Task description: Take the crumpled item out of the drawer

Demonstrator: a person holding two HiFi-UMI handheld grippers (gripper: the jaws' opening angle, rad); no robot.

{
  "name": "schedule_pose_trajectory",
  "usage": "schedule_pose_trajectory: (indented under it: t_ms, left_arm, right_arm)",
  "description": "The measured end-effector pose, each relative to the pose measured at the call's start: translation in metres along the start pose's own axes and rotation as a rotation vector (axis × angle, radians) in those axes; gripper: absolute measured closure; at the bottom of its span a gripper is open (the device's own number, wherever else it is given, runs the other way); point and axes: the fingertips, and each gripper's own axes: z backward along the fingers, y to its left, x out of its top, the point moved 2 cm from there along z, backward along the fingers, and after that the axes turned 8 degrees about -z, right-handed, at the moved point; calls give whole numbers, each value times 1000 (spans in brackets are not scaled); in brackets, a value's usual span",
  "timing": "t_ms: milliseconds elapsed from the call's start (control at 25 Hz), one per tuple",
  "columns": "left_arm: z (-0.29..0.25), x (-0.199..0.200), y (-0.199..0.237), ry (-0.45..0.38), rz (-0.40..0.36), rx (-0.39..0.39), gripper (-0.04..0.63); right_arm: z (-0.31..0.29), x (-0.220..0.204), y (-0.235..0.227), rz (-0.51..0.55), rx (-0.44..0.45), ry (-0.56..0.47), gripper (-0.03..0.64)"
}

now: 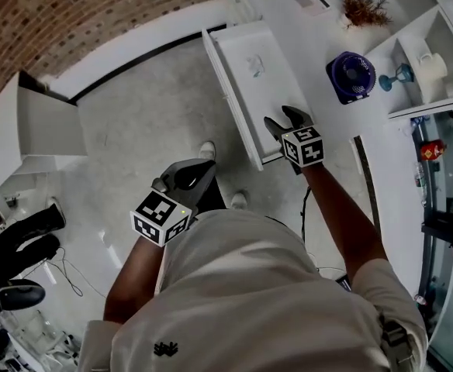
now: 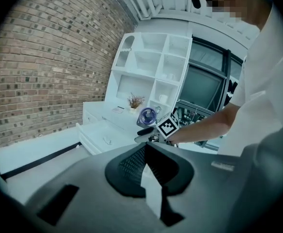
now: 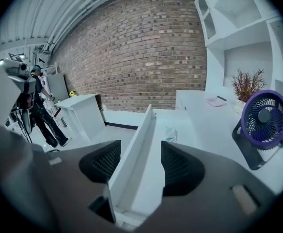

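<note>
In the open drawer (image 1: 228, 68), the crumpled item (image 1: 255, 66) lies not yet taken. Our right gripper (image 1: 286, 118) straddles the drawer front (image 3: 139, 149), jaws spread. Our left gripper (image 1: 195, 173) hangs back, jaws pressed together, empty.

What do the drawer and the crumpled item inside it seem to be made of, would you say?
Drawer: likely painted or laminated board, smooth matte white with flat, straight-edged panels. Crumpled item: seemingly thin plastic film or paper, pale and wrinkled; too small to tell.

No legible text found. Print on the white leaflet (image 1: 314, 2) at the white countertop's (image 1: 319, 36) far edge is too small to be read.
</note>
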Motion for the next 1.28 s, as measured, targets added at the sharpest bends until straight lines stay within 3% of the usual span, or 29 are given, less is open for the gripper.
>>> schedule_pose_trajectory:
  t_ms: [280, 480, 760, 1280]
  left_arm:
    - [-41, 32, 92, 39, -43, -104, 589]
    - [-56, 35, 137, 84, -53, -171, 589]
    - [-65, 24, 210, 144, -22, -195, 589]
    - [-90, 6, 264, 187, 35, -248, 589]
  right_arm:
    - [-82, 30, -43, -8, -76, 74, 341]
    - [-146, 37, -68, -71, -119, 133, 328]
    - [-223, 45, -105, -144, -182, 189, 300]
    - [-303, 13, -157, -211, -270, 309, 268]
